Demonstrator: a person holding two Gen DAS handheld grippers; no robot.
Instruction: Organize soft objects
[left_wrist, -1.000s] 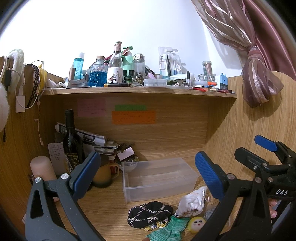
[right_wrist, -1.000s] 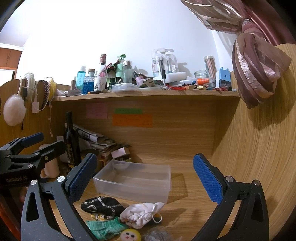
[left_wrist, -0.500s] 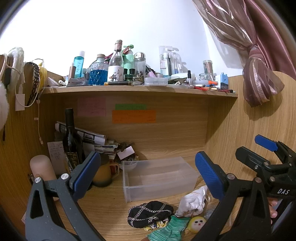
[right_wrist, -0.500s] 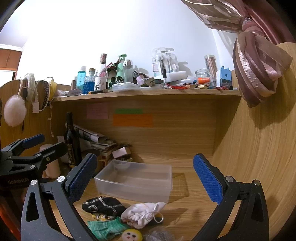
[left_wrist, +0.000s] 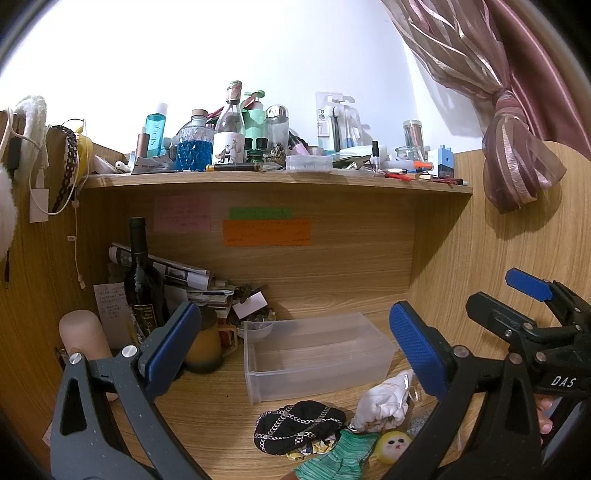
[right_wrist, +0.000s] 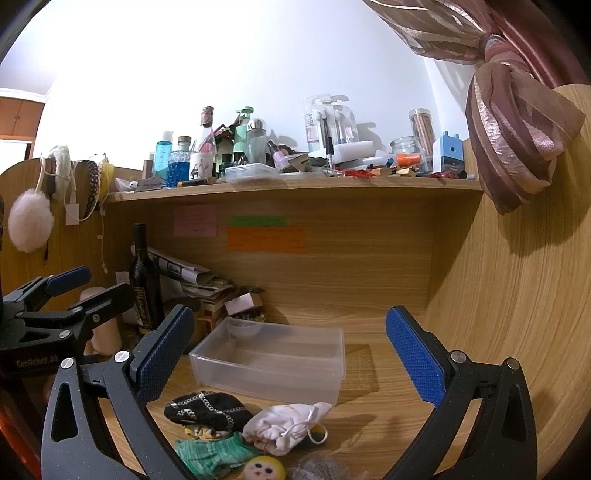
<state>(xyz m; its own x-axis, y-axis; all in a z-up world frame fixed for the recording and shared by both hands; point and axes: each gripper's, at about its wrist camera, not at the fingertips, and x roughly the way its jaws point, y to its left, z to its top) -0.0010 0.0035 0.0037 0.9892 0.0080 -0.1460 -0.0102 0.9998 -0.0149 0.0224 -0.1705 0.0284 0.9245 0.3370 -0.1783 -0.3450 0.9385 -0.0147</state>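
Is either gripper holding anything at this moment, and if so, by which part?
Nothing is held. The left gripper and right gripper are both open and bare, above the soft items, such as the white pouch, lying on the desk.

My left claw (left_wrist: 293, 345) frames the lower half of the view, its 2 blue pads spread wide with nothing between them. Through the gap I see a clear plastic bin (left_wrist: 317, 354) on the wooden bench (left_wrist: 221, 413). At lower center lie a black pouch (left_wrist: 299, 424), a white drawstring bag (left_wrist: 384, 400), a green striped cloth (left_wrist: 338, 459) and a yellow face toy (left_wrist: 395, 445). The right claw (left_wrist: 517, 299) shows at the right edge, parted.
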